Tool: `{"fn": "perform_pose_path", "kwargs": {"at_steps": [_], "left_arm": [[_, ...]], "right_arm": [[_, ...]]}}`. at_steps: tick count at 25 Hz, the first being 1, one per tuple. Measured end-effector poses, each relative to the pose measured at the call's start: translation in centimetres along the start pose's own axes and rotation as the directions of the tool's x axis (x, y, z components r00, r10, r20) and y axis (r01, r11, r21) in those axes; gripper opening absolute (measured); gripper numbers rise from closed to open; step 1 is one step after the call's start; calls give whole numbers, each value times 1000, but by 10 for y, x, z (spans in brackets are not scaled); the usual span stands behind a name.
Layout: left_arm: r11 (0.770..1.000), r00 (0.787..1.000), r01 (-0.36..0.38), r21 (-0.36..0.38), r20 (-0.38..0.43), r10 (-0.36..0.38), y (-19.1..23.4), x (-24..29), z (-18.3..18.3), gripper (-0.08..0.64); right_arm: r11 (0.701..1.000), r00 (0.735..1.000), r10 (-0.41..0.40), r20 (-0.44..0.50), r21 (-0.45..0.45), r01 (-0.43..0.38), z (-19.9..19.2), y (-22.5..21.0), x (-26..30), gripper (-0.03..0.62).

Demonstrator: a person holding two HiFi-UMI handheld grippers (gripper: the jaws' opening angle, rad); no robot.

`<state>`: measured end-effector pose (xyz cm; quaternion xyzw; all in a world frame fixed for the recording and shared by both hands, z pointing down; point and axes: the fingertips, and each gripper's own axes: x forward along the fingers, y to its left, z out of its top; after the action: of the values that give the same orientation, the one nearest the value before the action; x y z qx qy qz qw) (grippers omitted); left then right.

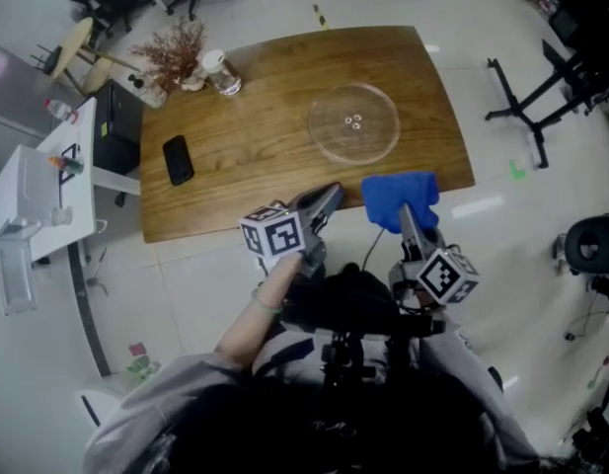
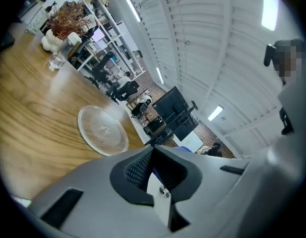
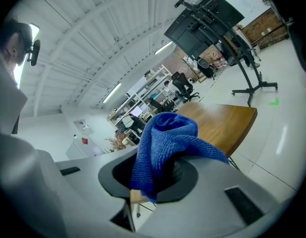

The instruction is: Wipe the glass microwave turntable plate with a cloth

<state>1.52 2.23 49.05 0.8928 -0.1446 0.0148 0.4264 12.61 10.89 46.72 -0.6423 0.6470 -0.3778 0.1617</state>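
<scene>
- Glass turntable plate (image 1: pixel 353 123) is not yet touched; the step in hand looks like the approach, with wiping yet to start.
- Nearest the person, the left tool (image 1: pixel 331 195) hovers at the worktop's (image 1: pixel 265 146) near edge, jaws closed together with nothing between them.
- Just beside it, the right tool (image 1: pixel 404 211) is clamped on a blue cloth (image 1: pixel 401 194), which bunches up above the jaws and drapes over them at the same near edge.
- Farther on, the plate lies flat on the right half of the wooden worktop, clear and round, well apart from both tools.
- The next move likely calls for carrying the cloth forward and down onto the glass, perhaps with the empty left tool steadying the rim so the plate does not slide.
- Left of the plate lies a black phone (image 1: pixel 178 159); at the far left corner stand a small glass jar (image 1: pixel 223 74) and a dried plant (image 1: pixel 173 55).
- Count: one plate, one cloth, two tools, one phone, one jar, one plant.
</scene>
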Motion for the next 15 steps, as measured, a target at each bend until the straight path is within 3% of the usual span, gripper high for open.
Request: {"fn": "perform_pose_path", "kwargs": {"at_steps": [15], "left_arm": [[996, 991, -81, 39, 109, 77, -29, -14, -20, -6]], "right_arm": [[994, 985, 84, -152, -59, -94, -19, -8, -20, 75]]}}
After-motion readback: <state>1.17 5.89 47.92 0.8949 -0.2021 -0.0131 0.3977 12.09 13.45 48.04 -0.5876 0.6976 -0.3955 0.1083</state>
